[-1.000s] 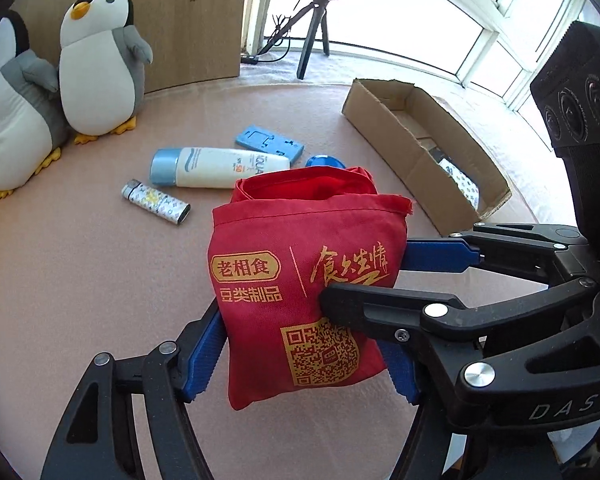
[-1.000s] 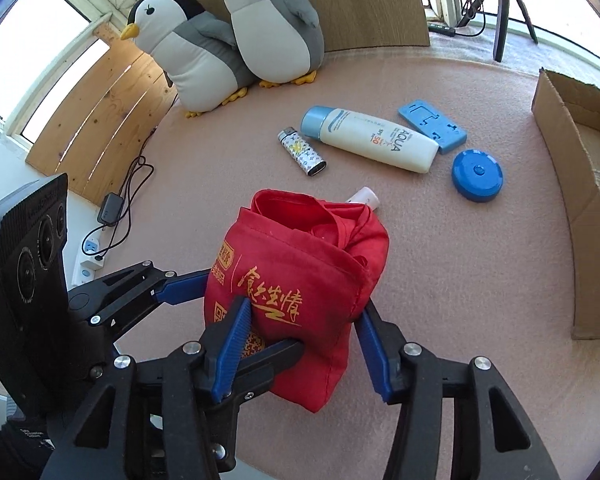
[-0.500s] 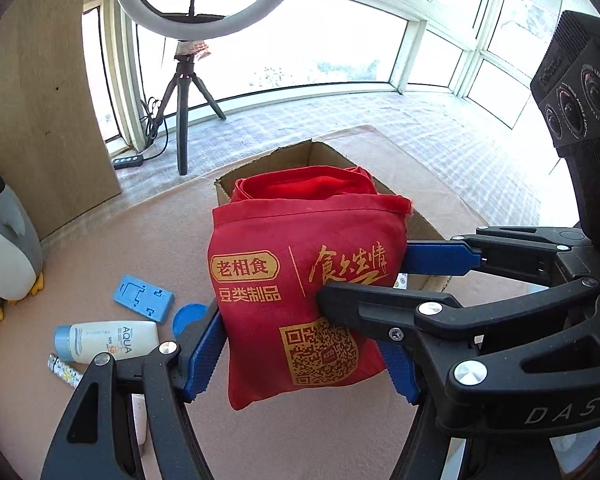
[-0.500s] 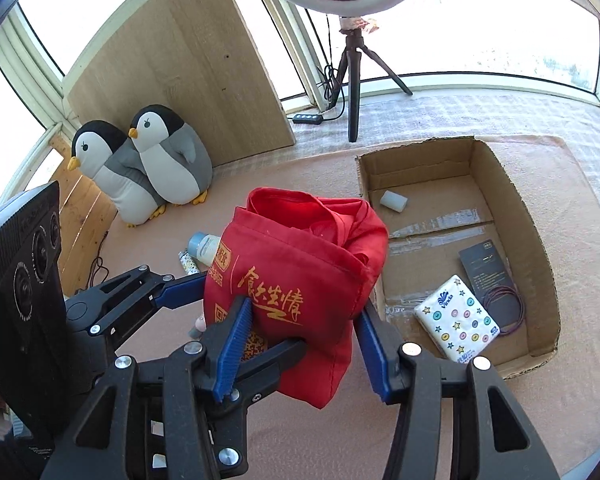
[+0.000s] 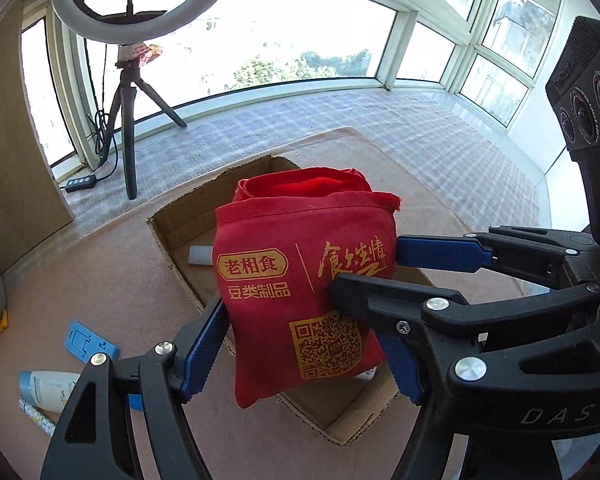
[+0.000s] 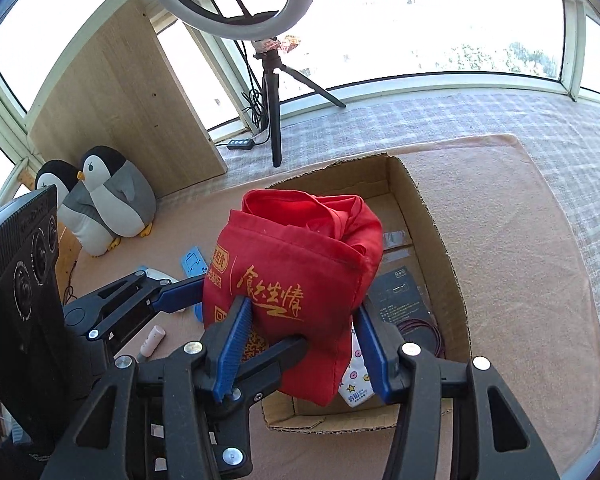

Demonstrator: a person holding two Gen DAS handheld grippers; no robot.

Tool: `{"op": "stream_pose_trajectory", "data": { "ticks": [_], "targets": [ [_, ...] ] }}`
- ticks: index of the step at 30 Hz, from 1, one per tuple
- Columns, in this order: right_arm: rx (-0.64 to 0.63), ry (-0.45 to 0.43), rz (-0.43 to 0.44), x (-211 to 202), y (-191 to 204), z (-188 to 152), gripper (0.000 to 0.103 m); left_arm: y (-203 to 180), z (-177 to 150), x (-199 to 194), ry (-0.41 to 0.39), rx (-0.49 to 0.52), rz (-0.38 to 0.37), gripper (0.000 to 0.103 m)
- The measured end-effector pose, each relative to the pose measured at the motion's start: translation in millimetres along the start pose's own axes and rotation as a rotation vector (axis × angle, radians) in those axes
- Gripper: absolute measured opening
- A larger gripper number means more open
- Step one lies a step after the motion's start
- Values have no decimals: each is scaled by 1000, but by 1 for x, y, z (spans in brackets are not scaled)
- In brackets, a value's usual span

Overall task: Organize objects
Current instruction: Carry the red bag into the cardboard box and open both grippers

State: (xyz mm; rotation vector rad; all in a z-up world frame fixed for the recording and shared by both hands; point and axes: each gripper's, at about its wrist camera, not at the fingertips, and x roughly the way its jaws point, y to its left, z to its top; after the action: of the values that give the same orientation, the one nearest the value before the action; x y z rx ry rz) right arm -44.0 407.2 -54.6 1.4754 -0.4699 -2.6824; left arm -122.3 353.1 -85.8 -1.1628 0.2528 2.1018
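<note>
A stuffed red cloth bag (image 5: 300, 280) with gold print hangs above an open cardboard box (image 5: 160, 228). My left gripper (image 5: 300, 354) clamps the bag's lower sides between its blue pads, and its jaws are easing open while the pads still press the cloth. From the right, my right gripper (image 5: 368, 268) grips the same bag. In the right wrist view the red bag (image 6: 300, 264) sits between the right gripper's (image 6: 304, 346) pads, over the box (image 6: 440, 232). The left gripper (image 6: 228, 320) holds it from the left.
The box holds a small white tube (image 5: 200, 256), a black card (image 6: 400, 300), a patterned tissue pack (image 6: 356, 380) and hair ties (image 6: 424, 330). On the pink mat lie a blue stand (image 5: 88, 344), a lotion bottle (image 5: 48, 388), a lighter (image 5: 36, 416) and a pink stick (image 6: 152, 340). Two plush penguins (image 6: 108, 200) and a ring-light tripod (image 6: 272, 120) stand behind.
Both grippers have carried the red bag together from over the loose items on the mat to above the cardboard box. The grip on the bag looks the same.
</note>
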Motion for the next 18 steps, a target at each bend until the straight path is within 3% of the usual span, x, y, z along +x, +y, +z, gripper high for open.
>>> {"op": "stream_pose_trajectory", "data": {
  "ticks": [4, 10, 18],
  "targets": [
    [-8, -8, -58, -1, -3, 1, 54, 9, -2, -7, -14, -10, 32, 80],
    [-6, -20, -61, -3, 5, -1, 57, 33, -16, -35, -42, -38, 98, 80],
    [-46, -38, -49, -5, 45, -9, 56, 81, -58, -87, -55, -123, 214, 80]
  ]
}}
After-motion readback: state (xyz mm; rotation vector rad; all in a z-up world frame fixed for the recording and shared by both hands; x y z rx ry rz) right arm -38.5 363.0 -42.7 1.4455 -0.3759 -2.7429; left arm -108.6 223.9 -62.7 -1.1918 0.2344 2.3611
